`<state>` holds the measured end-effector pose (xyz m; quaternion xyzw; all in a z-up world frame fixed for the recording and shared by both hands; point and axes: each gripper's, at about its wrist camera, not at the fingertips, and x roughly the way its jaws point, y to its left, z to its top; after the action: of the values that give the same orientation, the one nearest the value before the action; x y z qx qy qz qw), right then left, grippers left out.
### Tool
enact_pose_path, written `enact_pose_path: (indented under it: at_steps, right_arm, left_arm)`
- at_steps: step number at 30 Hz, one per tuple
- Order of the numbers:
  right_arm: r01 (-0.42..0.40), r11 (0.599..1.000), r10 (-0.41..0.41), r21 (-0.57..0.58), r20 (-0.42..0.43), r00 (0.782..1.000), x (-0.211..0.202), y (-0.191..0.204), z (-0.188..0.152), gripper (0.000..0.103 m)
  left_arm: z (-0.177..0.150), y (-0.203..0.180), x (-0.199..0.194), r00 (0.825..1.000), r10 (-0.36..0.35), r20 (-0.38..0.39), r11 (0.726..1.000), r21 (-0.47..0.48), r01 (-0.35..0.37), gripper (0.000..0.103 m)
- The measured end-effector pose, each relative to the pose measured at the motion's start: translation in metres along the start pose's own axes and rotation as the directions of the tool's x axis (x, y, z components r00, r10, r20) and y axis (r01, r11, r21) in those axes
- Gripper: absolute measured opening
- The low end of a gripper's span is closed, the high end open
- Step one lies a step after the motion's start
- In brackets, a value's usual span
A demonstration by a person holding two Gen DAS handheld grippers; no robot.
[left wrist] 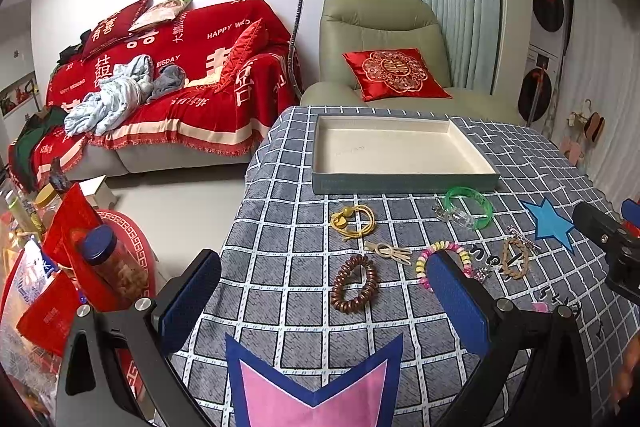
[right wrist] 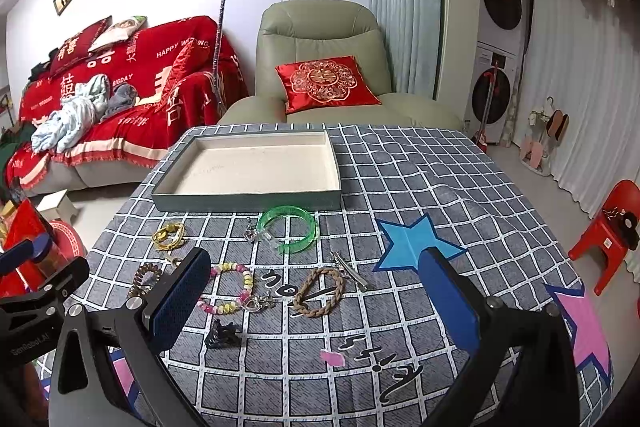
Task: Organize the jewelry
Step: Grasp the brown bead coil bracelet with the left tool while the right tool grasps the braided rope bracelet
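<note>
An empty shallow box [left wrist: 400, 183] [right wrist: 248, 201] lies at the far side of the checked tablecloth. In front of it lie a green bangle [left wrist: 469, 207] [right wrist: 289, 229], a yellow cord bracelet [left wrist: 354, 221] [right wrist: 169, 235], a brown bead bracelet [left wrist: 354, 283] [right wrist: 143, 281], a pastel bead bracelet [left wrist: 442, 261] [right wrist: 230, 289], a braided tan bracelet [left wrist: 514, 259] [right wrist: 319, 293], a silver clip [right wrist: 350, 270] and a black claw clip [right wrist: 222, 335]. My left gripper [left wrist: 320, 291] is open above the brown bracelet. My right gripper [right wrist: 316, 299] is open above the braided bracelet.
Blue star patch [right wrist: 416, 241] and pink star patch [left wrist: 316, 387] mark the cloth. A cluttered side table with a jar [left wrist: 112, 267] stands left. A red sofa [left wrist: 160, 75], green armchair [right wrist: 320, 67] and red stool [right wrist: 608, 231] surround the table.
</note>
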<state>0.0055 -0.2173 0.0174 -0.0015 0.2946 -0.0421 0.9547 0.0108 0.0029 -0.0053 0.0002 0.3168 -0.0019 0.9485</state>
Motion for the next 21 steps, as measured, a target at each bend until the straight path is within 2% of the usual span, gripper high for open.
enact_pose_path:
  at_steps: [4, 10, 14, 21]
  right_arm:
    - [0.003, 1.0, -0.003, 0.006, -0.017, 1.0, 0.006, -0.002, -0.004, 0.103]
    - [0.016, 1.0, -0.015, 0.02, -0.064, 0.998, 0.017, -0.01, -0.013, 0.103]
    - [0.034, 0.998, -0.029, 0.048, -0.116, 0.993, 0.029, -0.022, -0.019, 0.103]
    - [0.061, 0.994, -0.036, 0.095, -0.238, 0.971, 0.062, -0.04, -0.031, 0.103]
  left_arm:
    - [-0.001, 0.001, 0.006, 1.0, -0.007, -0.025, 1.0, 0.005, 0.007, 0.103]
    - [-0.005, 0.01, 0.029, 0.994, -0.02, -0.105, 1.0, 0.006, 0.021, 0.103]
    - [-0.009, 0.017, 0.05, 0.982, -0.064, -0.178, 0.998, 0.004, 0.065, 0.103]
    - [-0.016, 0.007, 0.077, 0.962, -0.112, -0.25, 0.989, 0.063, 0.131, 0.103]
